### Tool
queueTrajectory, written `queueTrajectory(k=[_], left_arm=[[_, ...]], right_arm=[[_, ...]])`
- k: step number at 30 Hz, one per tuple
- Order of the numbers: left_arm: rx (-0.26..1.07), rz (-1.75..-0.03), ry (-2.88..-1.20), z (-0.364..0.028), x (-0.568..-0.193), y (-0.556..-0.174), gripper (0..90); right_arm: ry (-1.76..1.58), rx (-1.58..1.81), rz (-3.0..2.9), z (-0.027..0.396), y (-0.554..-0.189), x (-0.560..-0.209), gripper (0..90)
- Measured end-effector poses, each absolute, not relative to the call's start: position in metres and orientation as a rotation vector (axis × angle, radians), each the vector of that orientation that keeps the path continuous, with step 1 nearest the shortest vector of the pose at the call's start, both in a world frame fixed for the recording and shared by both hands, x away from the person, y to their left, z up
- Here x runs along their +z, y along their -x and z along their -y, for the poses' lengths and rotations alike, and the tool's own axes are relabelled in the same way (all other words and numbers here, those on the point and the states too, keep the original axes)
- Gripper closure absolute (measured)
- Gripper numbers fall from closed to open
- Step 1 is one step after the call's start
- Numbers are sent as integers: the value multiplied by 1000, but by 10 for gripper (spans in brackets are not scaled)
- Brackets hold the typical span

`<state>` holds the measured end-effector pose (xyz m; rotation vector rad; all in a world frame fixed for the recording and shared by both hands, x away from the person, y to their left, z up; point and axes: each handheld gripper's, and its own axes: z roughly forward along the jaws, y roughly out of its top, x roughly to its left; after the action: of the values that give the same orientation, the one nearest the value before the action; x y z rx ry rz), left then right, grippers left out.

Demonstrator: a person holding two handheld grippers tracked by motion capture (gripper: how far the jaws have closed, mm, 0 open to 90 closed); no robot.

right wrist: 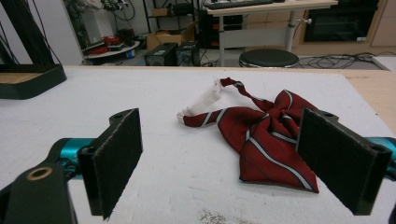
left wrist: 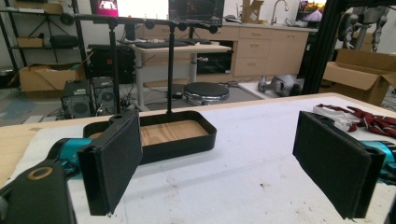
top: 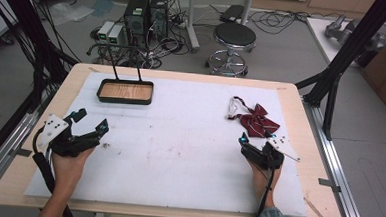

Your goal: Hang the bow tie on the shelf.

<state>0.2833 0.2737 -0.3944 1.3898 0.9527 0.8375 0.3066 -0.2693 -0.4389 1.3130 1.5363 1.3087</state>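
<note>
A dark red striped bow tie [top: 257, 120] with a white strap lies on the white mat at the right. It spreads out close ahead in the right gripper view [right wrist: 266, 130]. My right gripper [top: 244, 141] rests just short of it, jaws open and empty [right wrist: 224, 163]. My left gripper [top: 91, 121] sits at the mat's left edge, open with nothing between its jaws [left wrist: 219, 163]. A black tray [top: 126, 92] with a wooden floor stands at the back left, ahead of the left gripper [left wrist: 180, 140].
Two thin black posts [top: 114, 64] rise from the tray's far side. The white mat [top: 179, 138] covers most of the wooden table. A round stool [top: 233, 40], computer cases and cables sit on the floor beyond. A black frame leg [top: 344, 56] stands at the right.
</note>
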Motion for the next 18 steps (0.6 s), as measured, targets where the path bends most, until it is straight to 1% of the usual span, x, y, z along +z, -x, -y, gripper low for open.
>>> queueTrajectory(k=[18], left_arm=[[843,-954,-1383,-274,-393,-282,161]], right_arm=[[-1333,1284,-1503,272,-312,-438,162]])
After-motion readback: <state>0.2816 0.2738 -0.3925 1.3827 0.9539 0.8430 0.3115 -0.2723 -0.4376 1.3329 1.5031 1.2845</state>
